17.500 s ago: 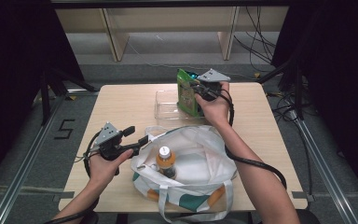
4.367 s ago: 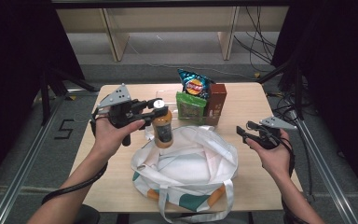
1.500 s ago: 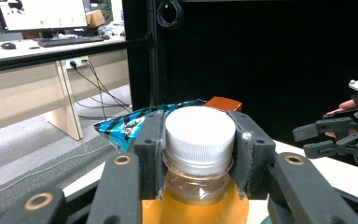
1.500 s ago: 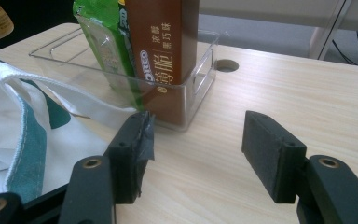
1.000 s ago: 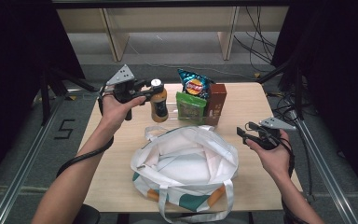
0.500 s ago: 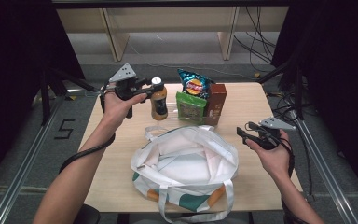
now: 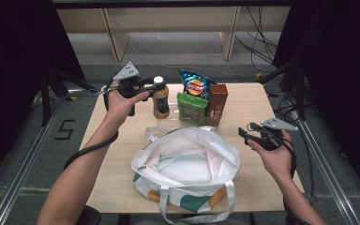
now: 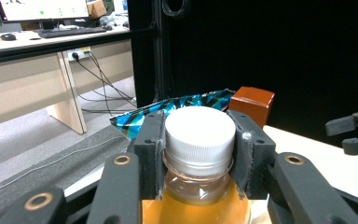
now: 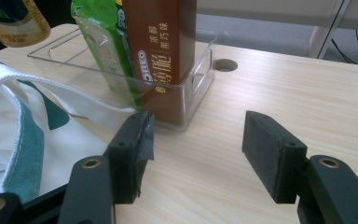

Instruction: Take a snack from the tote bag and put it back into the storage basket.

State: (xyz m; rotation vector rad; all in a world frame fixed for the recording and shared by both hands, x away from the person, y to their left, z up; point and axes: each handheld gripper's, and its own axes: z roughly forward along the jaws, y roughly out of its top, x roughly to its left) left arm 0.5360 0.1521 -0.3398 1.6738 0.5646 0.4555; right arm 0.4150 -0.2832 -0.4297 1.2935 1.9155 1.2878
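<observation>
Bottle (image 7: 160,97) now beside the tray — left tongs (image 7: 151,87) clamping its cap, right tongs (image 7: 244,135) wide.

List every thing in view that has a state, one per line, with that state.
Left gripper: shut on the bottle's neck and cap.
Right gripper: open, holding nothing.
Bottle: capped, upright, gripped at the tray's left end.
Tote bag: open, lying on the table.
Clear tray: holds the upright packs.
Chip bag: sealed, upright.
Green pack: upright.
Brown box: closed, upright.
</observation>
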